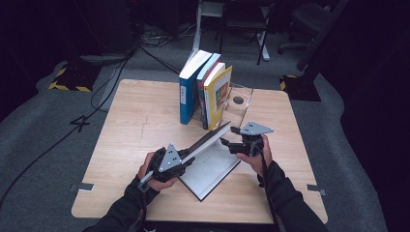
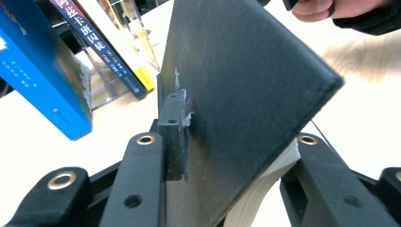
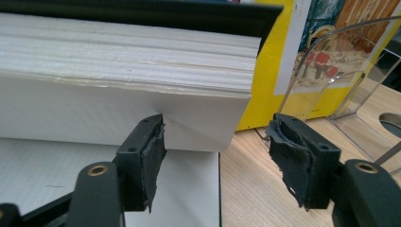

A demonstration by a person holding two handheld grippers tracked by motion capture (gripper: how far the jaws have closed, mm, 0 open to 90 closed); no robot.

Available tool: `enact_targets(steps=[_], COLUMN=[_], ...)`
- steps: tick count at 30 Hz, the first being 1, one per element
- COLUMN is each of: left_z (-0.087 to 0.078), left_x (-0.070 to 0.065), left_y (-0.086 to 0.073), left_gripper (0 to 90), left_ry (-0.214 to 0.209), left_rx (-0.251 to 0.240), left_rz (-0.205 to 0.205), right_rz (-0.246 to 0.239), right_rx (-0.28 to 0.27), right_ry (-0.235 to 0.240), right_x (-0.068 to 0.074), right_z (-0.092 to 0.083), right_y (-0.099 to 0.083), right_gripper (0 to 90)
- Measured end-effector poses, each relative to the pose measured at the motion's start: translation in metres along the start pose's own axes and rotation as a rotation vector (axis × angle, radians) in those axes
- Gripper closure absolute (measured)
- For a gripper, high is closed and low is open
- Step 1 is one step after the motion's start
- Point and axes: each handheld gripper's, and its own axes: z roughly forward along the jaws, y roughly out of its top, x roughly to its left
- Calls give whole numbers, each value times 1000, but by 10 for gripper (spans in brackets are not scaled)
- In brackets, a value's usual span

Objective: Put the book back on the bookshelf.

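Blocking the left tongs (image 2: 227,156), the black book (image 2: 246,80) hides the table beyond.

This looks like a lab or recording studio. A lone wooden table (image 1: 145,111) stands on grey carpet (image 1: 43,125); beyond the table trail black cables (image 1: 145,46), an office chair (image 1: 309,19) waits, and hazard-striped stand bases (image 1: 70,77) sit in darkness.

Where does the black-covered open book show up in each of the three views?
High view: black book lies open at centre front, between both hands.
Left gripper view: its raised dark cover spans the middle, held between the jaws.
Right gripper view: its white page block sits upper left.
Shared landmark: the yellow book.
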Motion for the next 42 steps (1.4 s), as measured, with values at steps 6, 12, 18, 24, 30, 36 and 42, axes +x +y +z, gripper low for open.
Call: enact_targets(steps=[6,12,18,24,30,36,42], left_z=[-6,-10,-4,9,19,19,16], left_x=[8,11,5,6,14,17,12], left_y=[-3,-5,0,8,14,18,19], left_gripper=[652,650,644,643,642,622,653], left_ry=[-75,-194,-289,-362,-401,-376,-365], left_rx=[-20,-48,-56,-59,-57,-32,-20], left_rz=[-17,-23,-6,15,11,44,80], right_rz=[-14,-50,-98,-127,-150,-164,-171], right_rx=[-13,-24,-22,-18,-5,-8,-9], right_ry=[53,159,241,299,297,270,269], right_x=[-4,-6,-10,-9,-9,-9,-10], right_z=[-5,-19,-43,-57,-63,-65,-65], right_y=[-5,-12,-23,-31,-33,-32,-33], right_gripper=[319,295,287,287,271,300,257])
